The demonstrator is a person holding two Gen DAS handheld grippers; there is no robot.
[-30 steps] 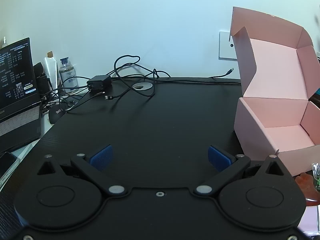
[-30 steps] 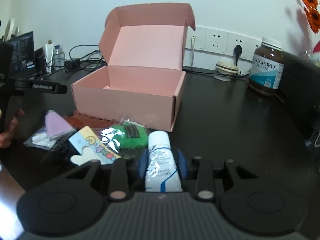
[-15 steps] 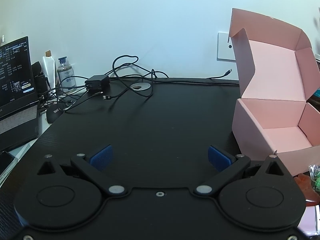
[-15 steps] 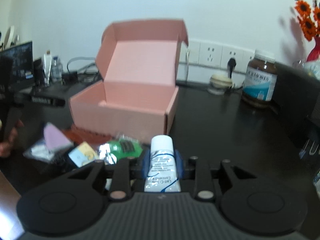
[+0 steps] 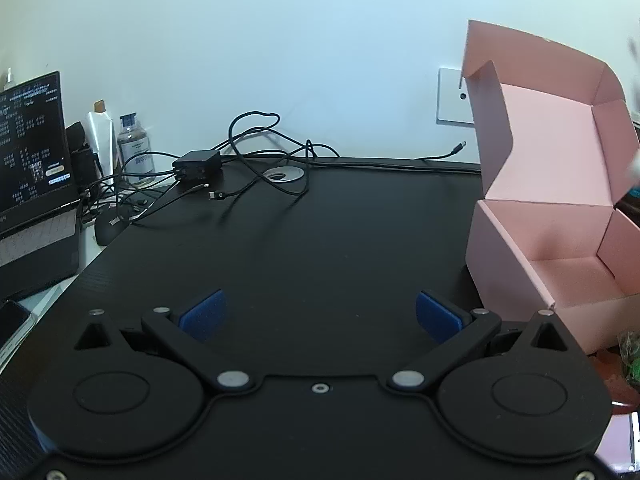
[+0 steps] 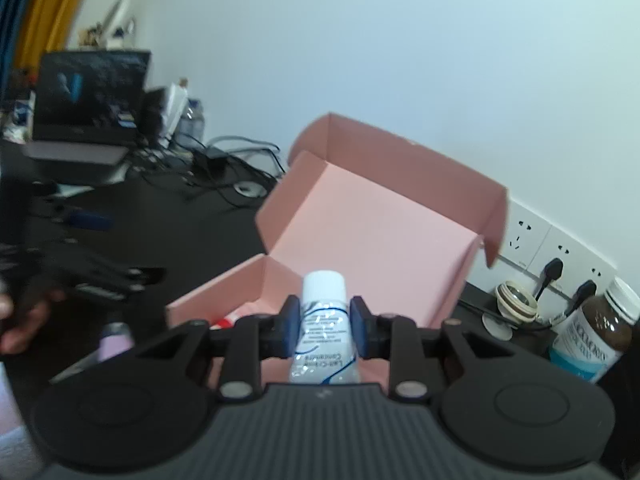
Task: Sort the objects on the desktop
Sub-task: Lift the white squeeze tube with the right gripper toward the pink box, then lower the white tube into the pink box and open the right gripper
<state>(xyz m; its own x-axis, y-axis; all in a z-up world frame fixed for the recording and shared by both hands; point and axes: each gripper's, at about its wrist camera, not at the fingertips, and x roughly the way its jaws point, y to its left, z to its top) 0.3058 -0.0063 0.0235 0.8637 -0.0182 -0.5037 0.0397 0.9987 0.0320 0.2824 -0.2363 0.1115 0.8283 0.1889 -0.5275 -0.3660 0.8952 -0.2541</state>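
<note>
one pink box [image 5: 532,216], one white tube [image 6: 324,332], one laptop [image 5: 32,168], two claws [image 5: 320,312].

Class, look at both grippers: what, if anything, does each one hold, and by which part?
The right gripper clamps a white tube across its upper body, just below the white cap. The left gripper holds nothing; its jaws stand wide apart.

The black desk [image 5: 320,240] has a matte, faintly woven surface. On it at 3 o'clock in the left wrist view stands an open pink cardboard box [image 5: 532,240], lid upright. At 11 o'clock lie a black power adapter [image 5: 198,162] and tangled black cables [image 5: 260,152], with a round silver grommet [image 5: 284,175] at 12. At 10 o'clock rests a black mouse [image 5: 108,228], just beside an open laptop [image 5: 32,168] at 9.
</note>
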